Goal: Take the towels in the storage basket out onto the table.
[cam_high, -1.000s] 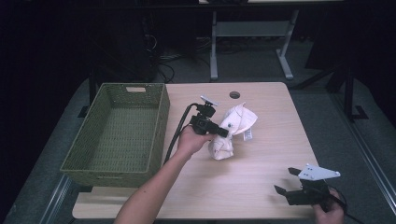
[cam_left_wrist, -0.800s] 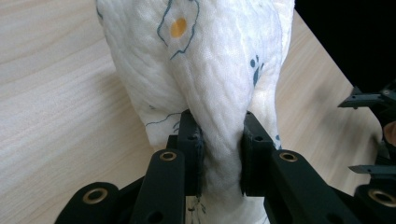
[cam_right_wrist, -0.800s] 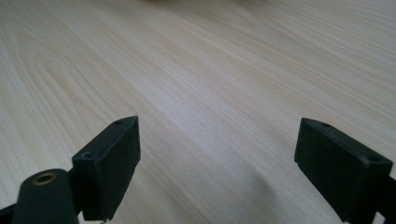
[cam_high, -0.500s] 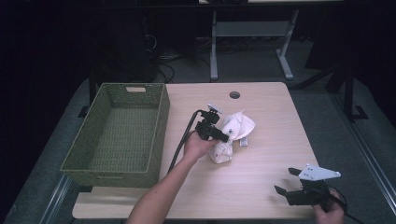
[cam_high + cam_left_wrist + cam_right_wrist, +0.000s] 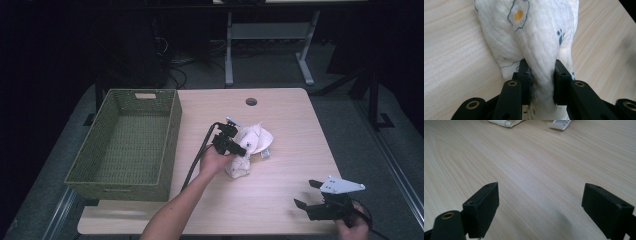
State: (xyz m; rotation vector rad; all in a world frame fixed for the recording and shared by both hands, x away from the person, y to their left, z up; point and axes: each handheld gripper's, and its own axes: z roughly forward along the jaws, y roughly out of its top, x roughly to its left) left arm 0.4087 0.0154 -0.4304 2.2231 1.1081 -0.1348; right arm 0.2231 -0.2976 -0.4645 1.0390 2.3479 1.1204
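A crumpled white cloth (image 5: 252, 142) with small printed figures lies at the middle of the wooden table (image 5: 280, 115). My left gripper (image 5: 239, 149) sits over its near end. In the left gripper view both jaws press a bunched fold of the cloth (image 5: 534, 37) between them. My right gripper (image 5: 309, 195) rests near the table's front right corner, jaws wide apart with bare wood between them (image 5: 540, 195). An edge of the cloth (image 5: 504, 122) and its white label (image 5: 560, 123) lie far ahead of it.
A green woven basket (image 5: 172, 122) stands on the table's left side. A round cable hole (image 5: 251, 101) is in the table top near the far edge. A black cable (image 5: 197, 160) trails from my left gripper along the forearm.
My left gripper has slid a little toward the near right, dragging the cloth's near end with it. The right gripper has stayed put.
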